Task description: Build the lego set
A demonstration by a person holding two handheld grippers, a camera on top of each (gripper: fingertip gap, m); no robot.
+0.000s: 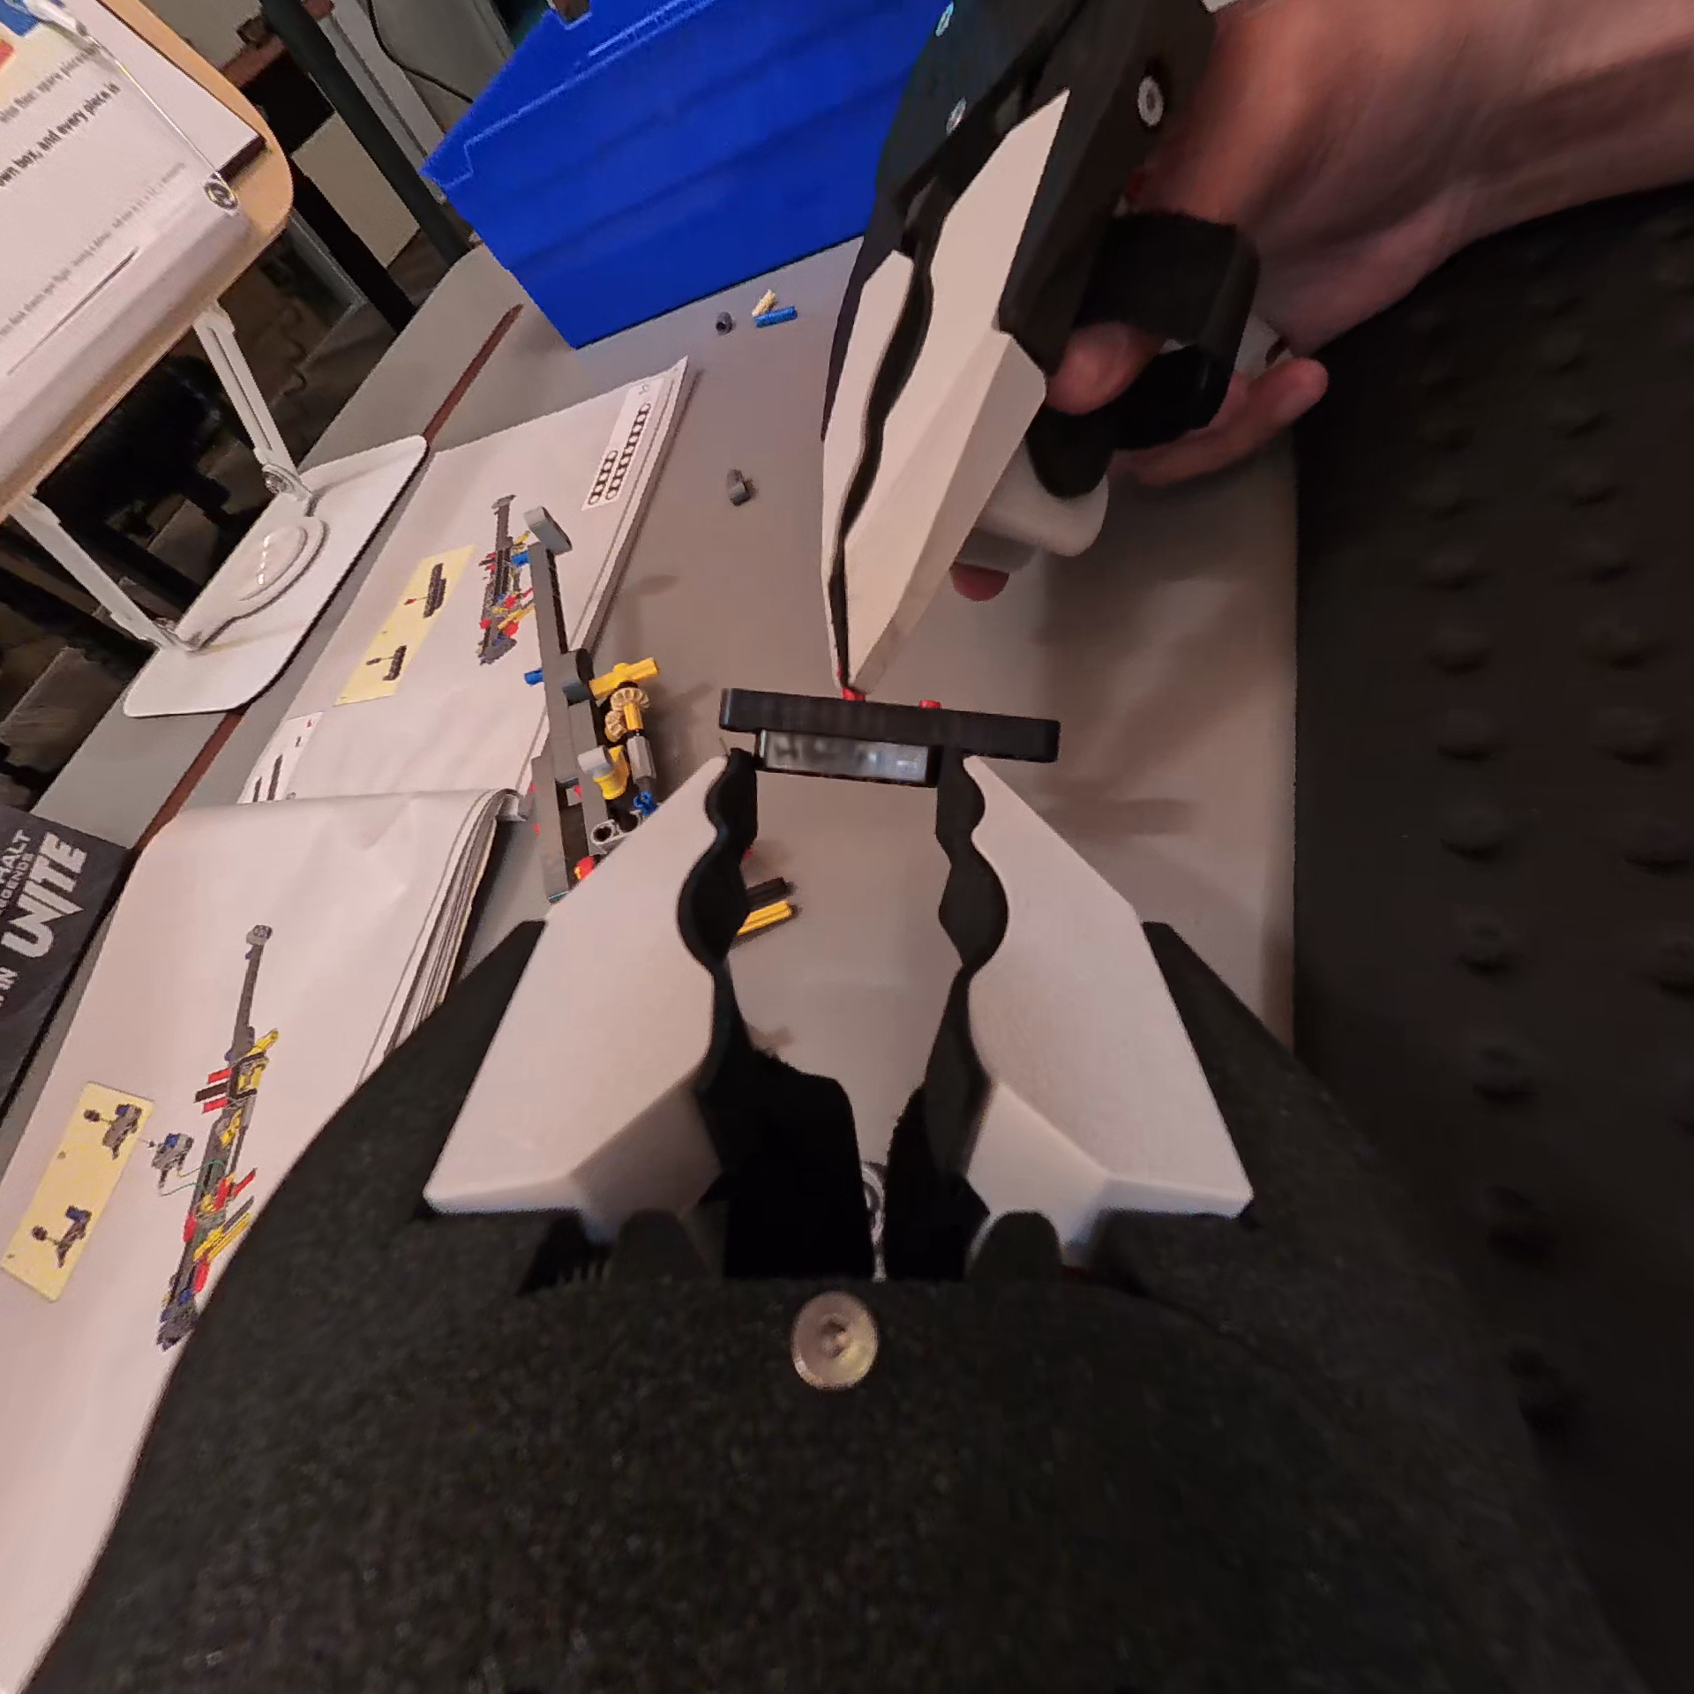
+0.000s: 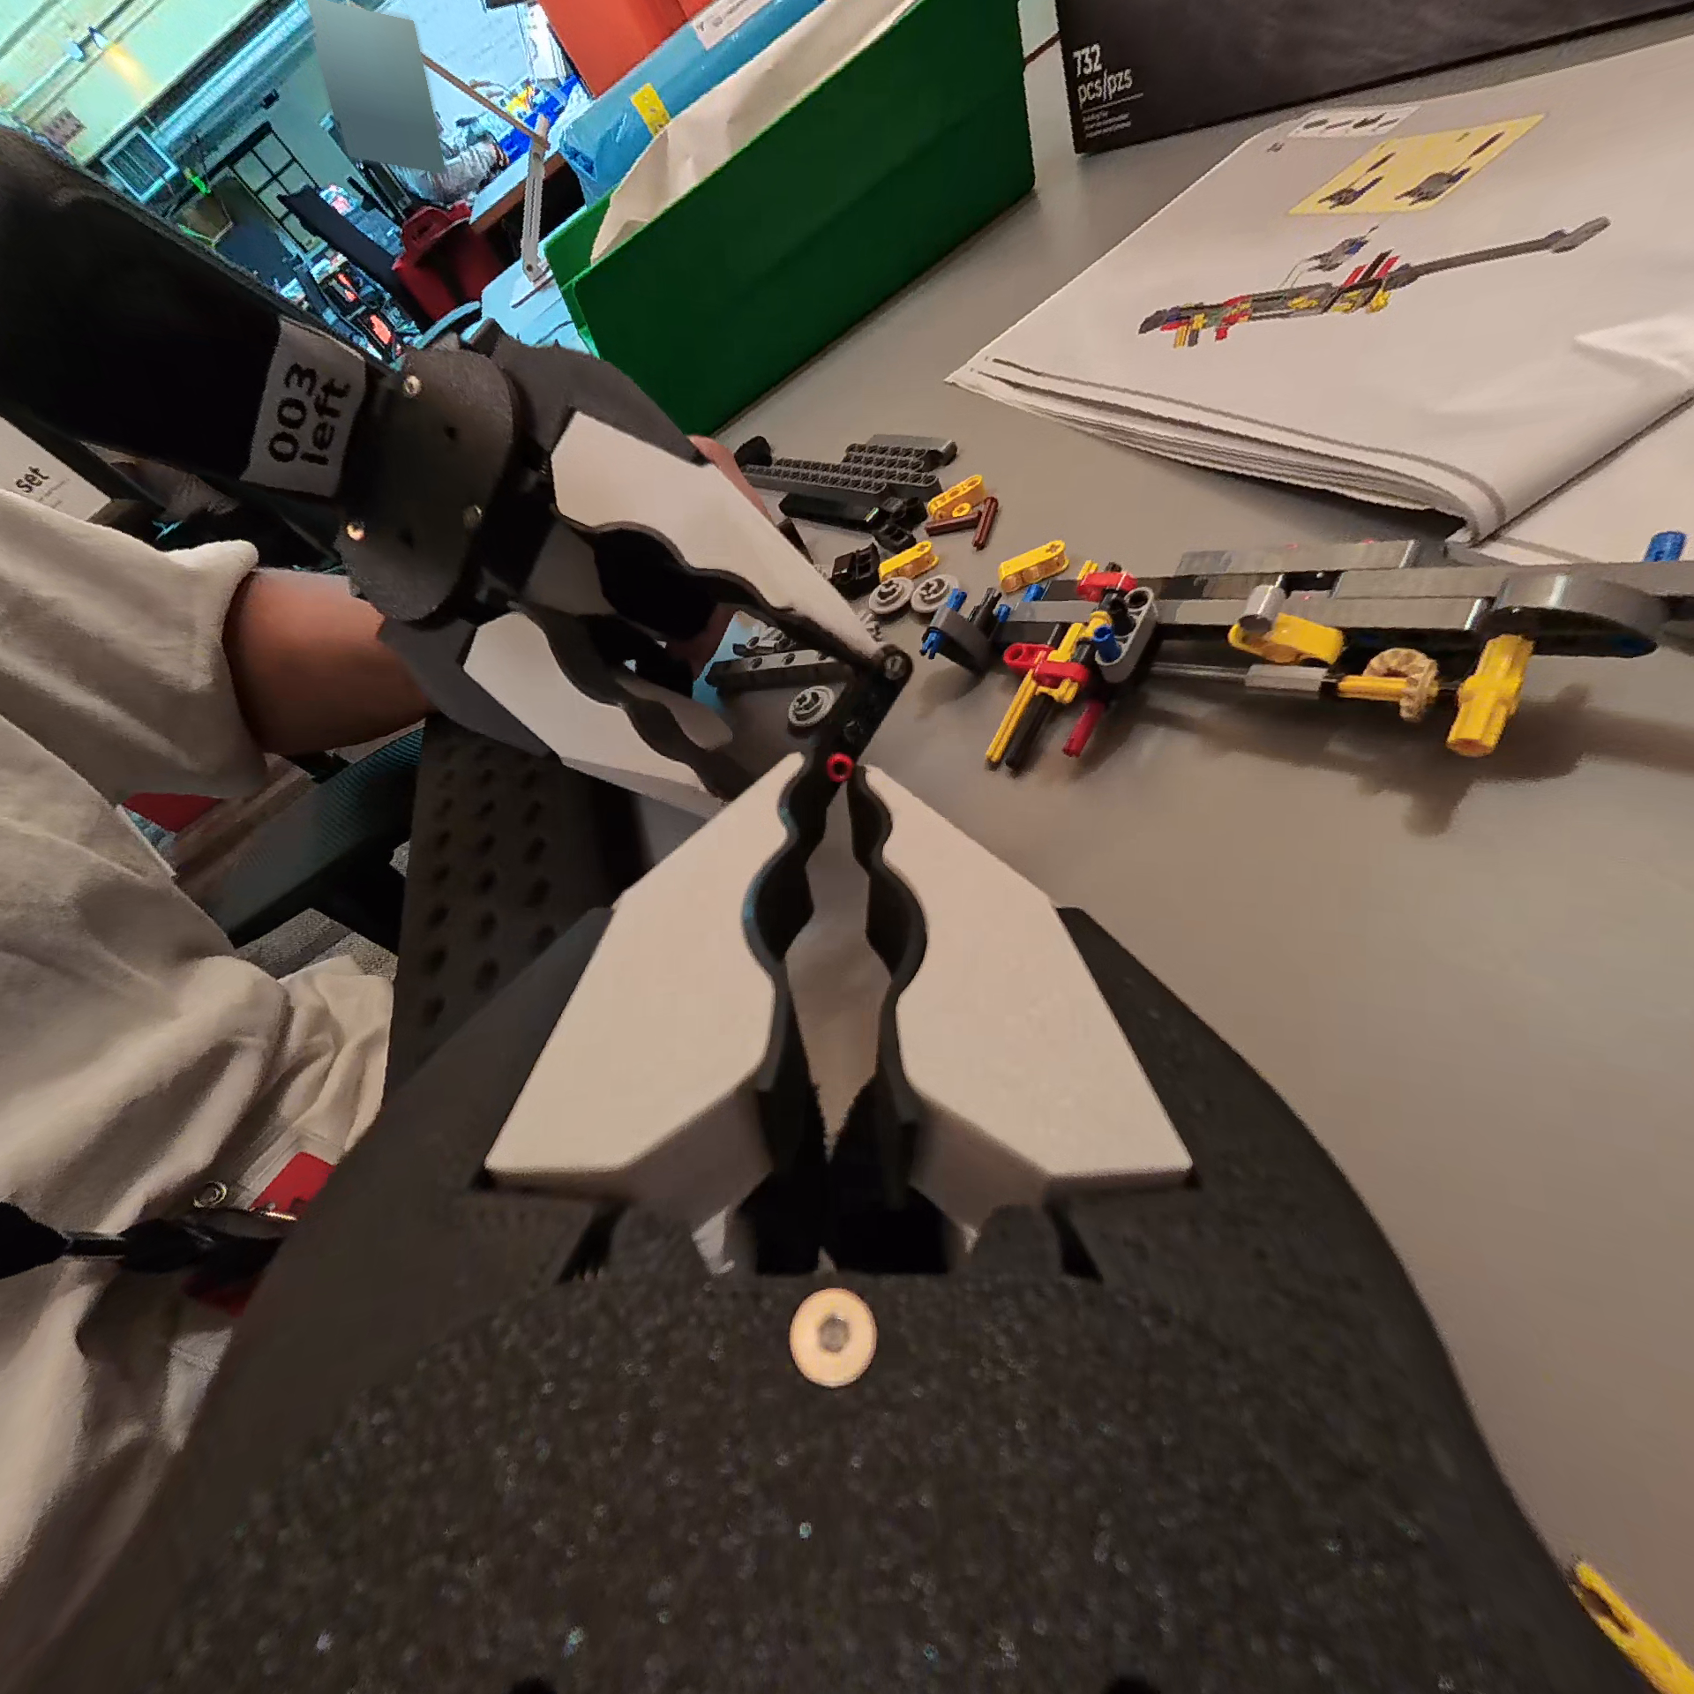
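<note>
My left gripper [image 1: 843, 765] is shut on a short black beam [image 1: 889, 724] and holds it crosswise above the grey table. My right gripper [image 2: 839, 779] is shut on a small red pin [image 2: 838, 766] and presses it against the beam [image 2: 866, 710]. In the left wrist view the right gripper [image 1: 848, 683] comes down from above onto the beam's top edge, where a second red pin [image 1: 930, 704] sits. The partly built grey, yellow and red model [image 2: 1329, 614] lies on the table to the right; it also shows in the left wrist view [image 1: 568, 715].
Open instruction booklets [image 1: 275, 917] [image 2: 1375, 321] lie beside the model. Loose black, yellow and grey parts [image 2: 880, 495] lie behind the grippers. A blue bin [image 1: 687, 156], a green bin [image 2: 807, 211] and a black box [image 2: 1283, 55] stand at the back. A dark chair [image 1: 1512, 825] is at the table's edge. My two grippers' fingertips are within a few centimetres of each other.
</note>
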